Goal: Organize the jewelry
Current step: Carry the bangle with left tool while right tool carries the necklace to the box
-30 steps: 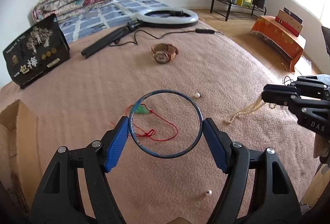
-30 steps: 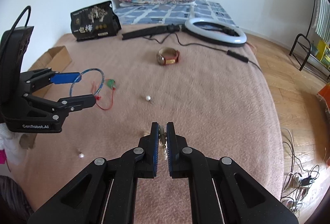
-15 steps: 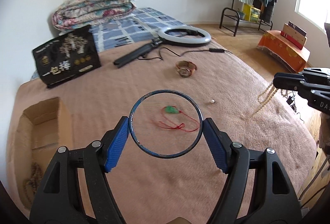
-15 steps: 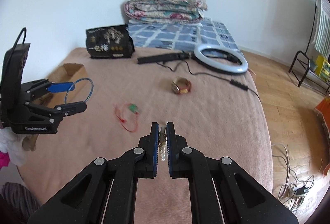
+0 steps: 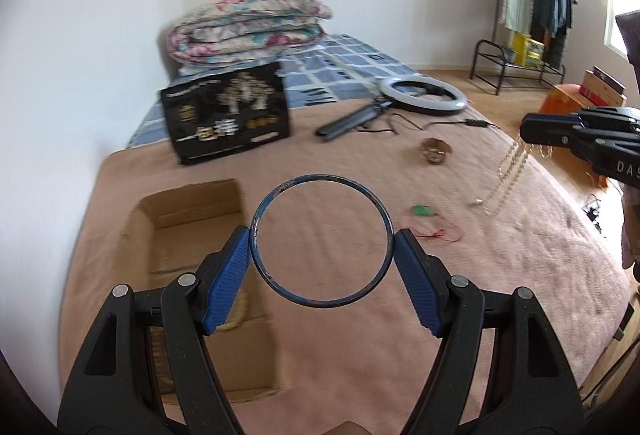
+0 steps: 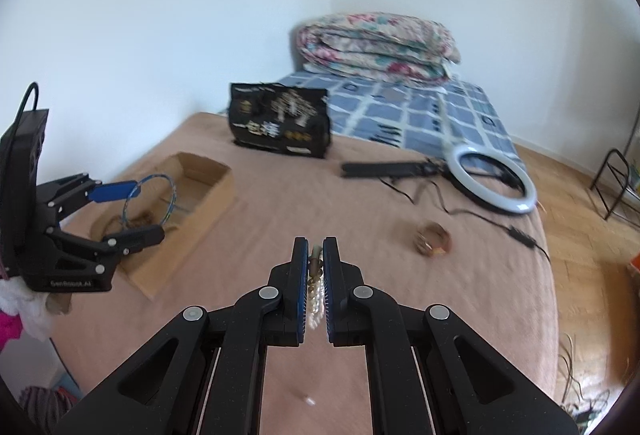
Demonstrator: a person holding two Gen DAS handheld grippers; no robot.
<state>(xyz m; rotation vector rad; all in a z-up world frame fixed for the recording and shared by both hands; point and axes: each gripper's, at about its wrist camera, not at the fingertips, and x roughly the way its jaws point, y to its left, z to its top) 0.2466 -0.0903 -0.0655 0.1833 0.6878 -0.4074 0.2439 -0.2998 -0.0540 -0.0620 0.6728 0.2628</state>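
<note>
The left claw (image 5: 320,247) is gripping a thin blue metal bangle (image 5: 320,241); the right claw (image 6: 316,267) is pinching a pale beaded necklace (image 5: 508,171). A brown-strapped watch (image 5: 434,151) and a green pendant on red cord (image 5: 424,211) are lying mid-bed, awaiting the open cardboard box (image 5: 192,203) at the bed's left edge.

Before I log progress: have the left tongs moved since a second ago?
Yes. The left tongs, gripping the blue bangle, shifted toward the cardboard box.

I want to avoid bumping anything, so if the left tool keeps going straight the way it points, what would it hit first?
Probably the pink blanket just right of the cardboard box. The left tool, clamped on the blue bangle, points downward at bare blanket; depth is uncertain.
</note>
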